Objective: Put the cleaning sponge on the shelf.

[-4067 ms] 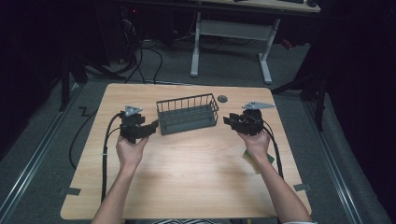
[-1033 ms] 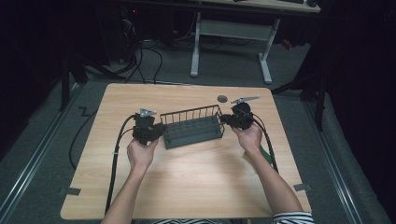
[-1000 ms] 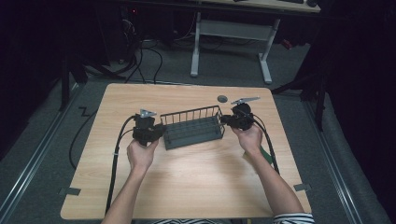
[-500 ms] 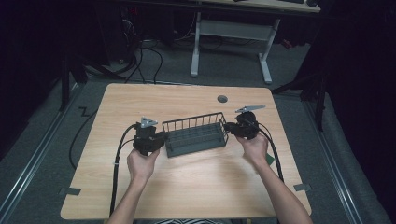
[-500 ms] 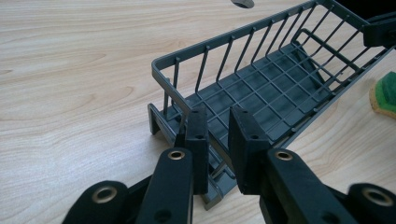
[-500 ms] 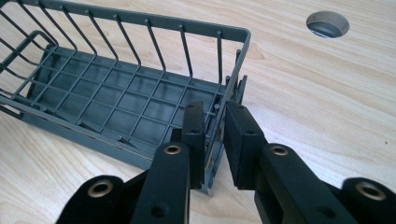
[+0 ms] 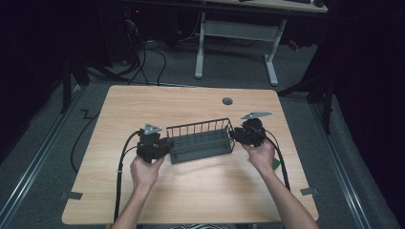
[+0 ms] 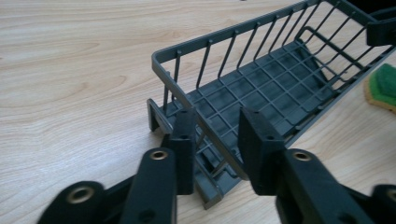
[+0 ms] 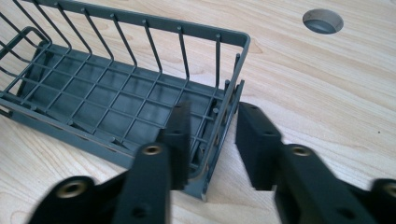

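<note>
A dark grey wire basket (image 7: 200, 143) stands empty on the wooden table (image 7: 191, 195), near its middle. My left gripper (image 7: 166, 145) is at the basket's left end. In the left gripper view its jaws (image 8: 219, 140) straddle the basket's end wall (image 8: 196, 121) with gaps beside the pads; they have just been opening. My right gripper (image 7: 235, 135) is at the basket's right end. There too the jaws (image 9: 212, 135) have just been opening and stand either side of the end wall (image 9: 229, 107), not pressing on it.
A green and yellow sponge (image 8: 383, 86) lies on the table by the basket's right end, close to the right hand. A round cable hole (image 7: 227, 101) sits in the tabletop behind the basket. Cables trail from both grippers toward the front edge.
The basket and both grippers came from the back of the table toward the person, then stopped. Four seconds ago the grippers stood apart from the basket's ends.
</note>
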A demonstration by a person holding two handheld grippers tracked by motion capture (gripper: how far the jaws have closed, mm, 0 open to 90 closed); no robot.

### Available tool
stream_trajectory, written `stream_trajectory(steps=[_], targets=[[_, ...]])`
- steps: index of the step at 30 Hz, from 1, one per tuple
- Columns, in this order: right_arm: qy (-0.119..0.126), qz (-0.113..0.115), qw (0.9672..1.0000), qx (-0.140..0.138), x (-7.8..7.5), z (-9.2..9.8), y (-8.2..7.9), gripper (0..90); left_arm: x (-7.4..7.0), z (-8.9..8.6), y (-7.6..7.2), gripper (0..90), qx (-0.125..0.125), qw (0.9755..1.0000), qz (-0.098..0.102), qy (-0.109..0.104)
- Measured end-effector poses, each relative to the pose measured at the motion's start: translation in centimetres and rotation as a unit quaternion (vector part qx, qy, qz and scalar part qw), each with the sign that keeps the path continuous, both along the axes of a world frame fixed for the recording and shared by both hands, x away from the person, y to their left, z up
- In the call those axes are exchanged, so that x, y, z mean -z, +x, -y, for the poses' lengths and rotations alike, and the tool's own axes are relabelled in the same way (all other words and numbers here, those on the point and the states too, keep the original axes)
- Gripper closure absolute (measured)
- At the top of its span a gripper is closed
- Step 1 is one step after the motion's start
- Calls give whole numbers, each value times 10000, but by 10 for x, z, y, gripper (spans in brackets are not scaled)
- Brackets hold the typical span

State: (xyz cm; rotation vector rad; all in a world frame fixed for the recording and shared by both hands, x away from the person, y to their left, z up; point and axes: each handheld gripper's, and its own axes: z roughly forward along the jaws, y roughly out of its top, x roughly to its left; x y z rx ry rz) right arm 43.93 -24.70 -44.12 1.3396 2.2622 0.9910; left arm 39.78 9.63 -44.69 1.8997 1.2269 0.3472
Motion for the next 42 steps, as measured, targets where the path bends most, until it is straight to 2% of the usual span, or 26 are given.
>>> stream_trajectory(steps=[4,7,9,12,16,18,22,26,27,29,31,33,36,39,42], targets=[[34,78,9999,81,1,2,0,506,3,-3,-1,521,-72,9999,61,-143],[239,162,9994,197,0,9,-2,473,3,-5,-1,435,-93,9997,124,-179],[285,212,9990,271,0,15,-4,452,3,-7,-3,396,-100,9995,169,-237],[374,171,9987,289,0,23,-6,420,1,-11,-5,358,-56,9993,219,-283],[457,306,9980,314,-5,29,-11,423,-2,-19,-10,333,-59,9986,391,-340],[564,456,9968,338,-7,32,-15,422,-2,-24,-13,327,-70,9980,461,-426],[608,520,9962,336,-7,39,-21,412,1,-34,-16,326,-135,9973,558,-453],[576,494,9961,448,-7,50,-26,394,8,-46,-19,328,-274,9973,526,-427],[548,514,9960,474,-8,52,-28,393,10,-49,-20,328,-311,9974,522,-391],[606,734,9941,514,-7,58,-33,389,15,-54,-21,329,-356,9977,491,-286],[535,762,9943,520,-5,63,-36,382,21,-58,-22,327,-422,9979,451,-168],[380,661,9956,543,-3,67,-38,370,28,-63,-22,326,-473,9981,382,-85],[398,817,9941,590,1,74,-45,364,38,-70,-22,326,-576,9978,320,34],[287,668,9956,593,3,82,-51,341,49,-75,-21,323,-674,9975,200,109],[323,660,9954,616,7,89,-59,335,58,-79,-21,322,-759,9968,136,208]])
